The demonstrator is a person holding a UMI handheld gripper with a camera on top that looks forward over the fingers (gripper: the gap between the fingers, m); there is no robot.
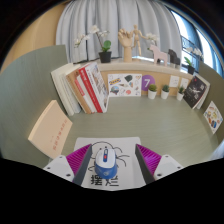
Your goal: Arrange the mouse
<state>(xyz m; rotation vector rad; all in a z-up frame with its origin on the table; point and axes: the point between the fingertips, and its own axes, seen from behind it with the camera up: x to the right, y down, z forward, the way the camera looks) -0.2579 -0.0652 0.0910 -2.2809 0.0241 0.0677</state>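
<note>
A white and blue mouse (103, 158) lies on a white mouse mat (122, 150) printed with a black line drawing and characters. My gripper (112, 153) is open, its magenta pads (76, 159) standing on either side of the mat. The mouse sits between the fingers, nearer the left one, with a clear gap to the right finger. It rests on the mat on its own. Its rear end is hidden below the fingers.
A tan wooden board (49, 126) lies on the green desk, left of the mat. Leaning books (84, 90) stand at the back left. Small potted plants (153, 91), a wooden hand model (126, 42) and picture frames (196, 90) line the back and right.
</note>
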